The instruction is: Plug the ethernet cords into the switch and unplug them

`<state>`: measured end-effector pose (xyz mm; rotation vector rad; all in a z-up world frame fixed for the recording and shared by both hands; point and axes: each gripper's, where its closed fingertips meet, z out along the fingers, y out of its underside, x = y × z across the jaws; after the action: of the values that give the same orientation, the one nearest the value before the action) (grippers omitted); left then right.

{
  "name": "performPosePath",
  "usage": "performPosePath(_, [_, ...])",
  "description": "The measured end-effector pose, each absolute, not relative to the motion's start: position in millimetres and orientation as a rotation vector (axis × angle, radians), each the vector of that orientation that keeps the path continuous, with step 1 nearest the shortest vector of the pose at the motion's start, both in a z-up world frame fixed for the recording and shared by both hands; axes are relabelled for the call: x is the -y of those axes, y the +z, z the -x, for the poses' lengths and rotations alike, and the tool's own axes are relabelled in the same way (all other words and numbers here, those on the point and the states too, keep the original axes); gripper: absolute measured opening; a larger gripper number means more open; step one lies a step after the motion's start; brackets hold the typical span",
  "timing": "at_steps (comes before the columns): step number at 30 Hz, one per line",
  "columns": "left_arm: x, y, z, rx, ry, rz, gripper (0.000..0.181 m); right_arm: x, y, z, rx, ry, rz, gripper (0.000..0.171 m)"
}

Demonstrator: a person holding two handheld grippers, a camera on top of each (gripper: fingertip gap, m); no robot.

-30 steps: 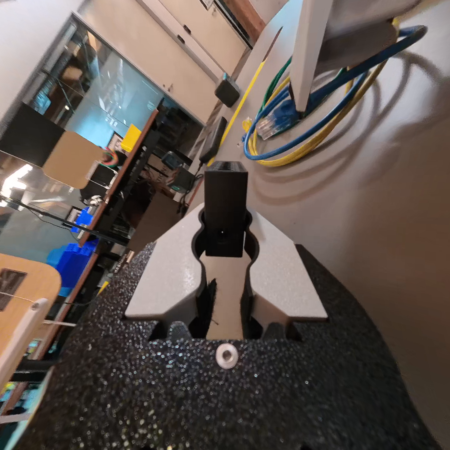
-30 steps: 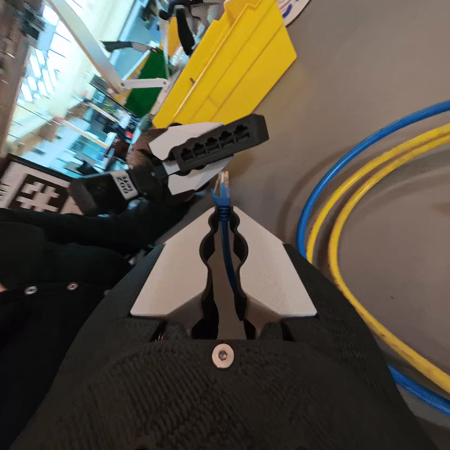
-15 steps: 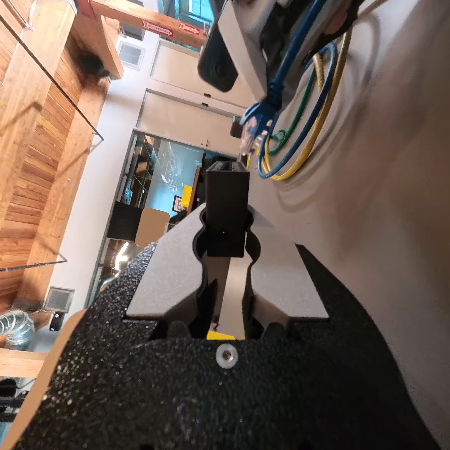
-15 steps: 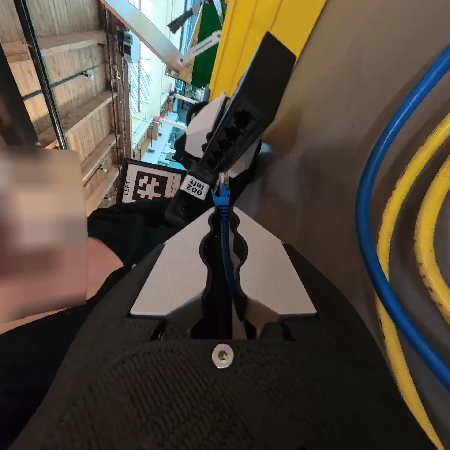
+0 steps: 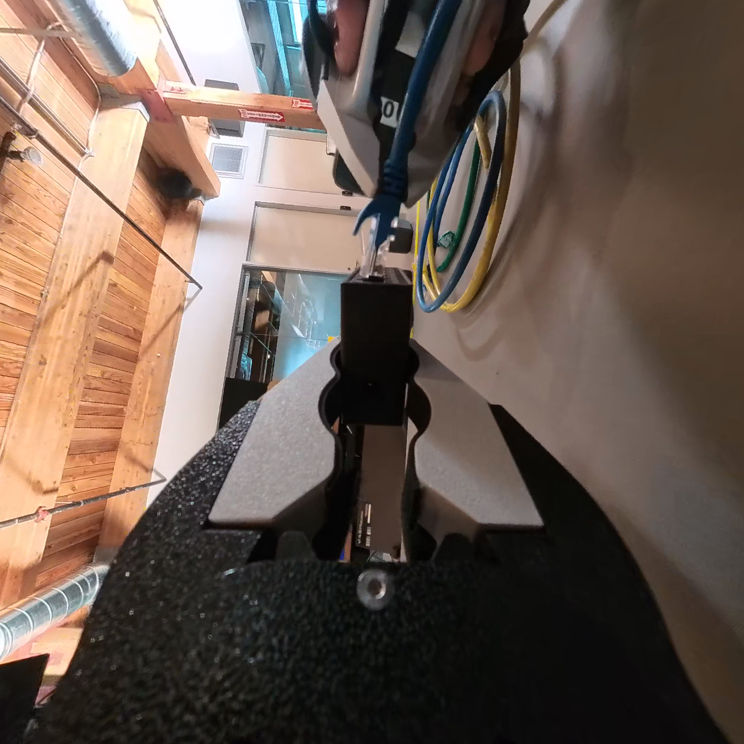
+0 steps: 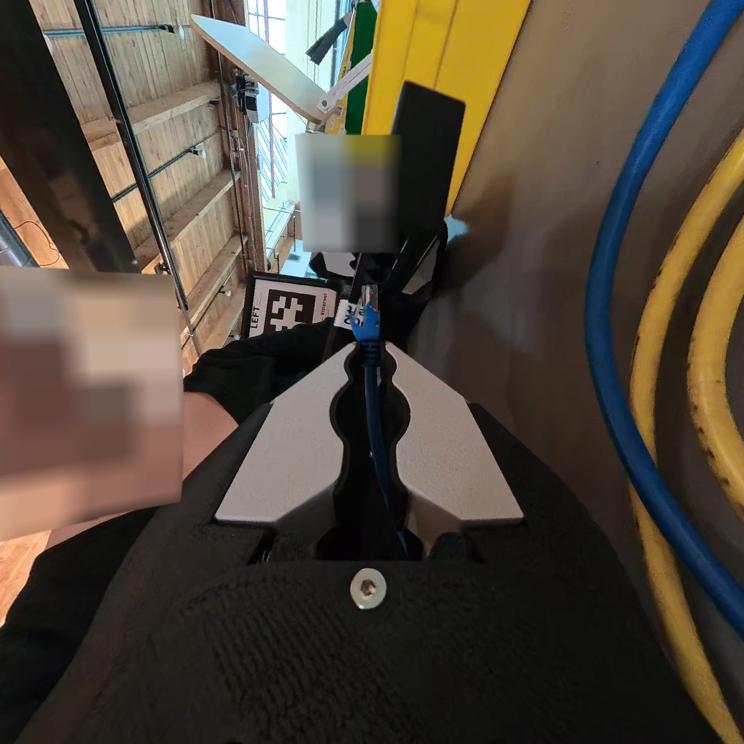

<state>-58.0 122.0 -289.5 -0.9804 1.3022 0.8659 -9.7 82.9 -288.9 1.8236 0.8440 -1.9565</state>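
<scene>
My left gripper (image 5: 375,354) is shut on the black switch (image 5: 376,318) and holds it above the grey table, port face pointing away. My right gripper (image 6: 370,346) is shut on the blue ethernet cord (image 6: 374,402). The cord's clear plug (image 6: 368,298) sticks out past the fingertips and meets the port face of the switch (image 6: 426,161). In the left wrist view the right gripper (image 5: 386,189) comes down from above, and the plug (image 5: 372,257) touches the top edge of the switch. How far the plug sits in the port I cannot tell.
Coils of yellow (image 5: 489,249), blue (image 5: 455,225) and green (image 5: 463,225) cord lie on the grey table (image 5: 604,282). In the right wrist view thick blue (image 6: 620,322) and yellow (image 6: 660,402) cords run along the right. A yellow bin (image 6: 426,52) stands behind the switch. My hands' fingertips stand some 7 centimeters from each other.
Both grippers have tilted and closed in on each other. The plug, a short way from the switch before, now meets its port face.
</scene>
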Motion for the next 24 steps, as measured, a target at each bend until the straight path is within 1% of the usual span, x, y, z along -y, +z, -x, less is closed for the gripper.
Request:
performPosePath(10, [-124.9,-294.0,60.6,-1.308,0.859,1.019,0.025,-87.4,-293.4,12.4,-0.775,-1.984,-1.816,0.007])
performPosePath(24, [-124.6,-299.5,58.9,-1.349,0.885,0.999,0.024,-88.7,-298.5,11.2,-0.678,-1.975,-1.792,0.007])
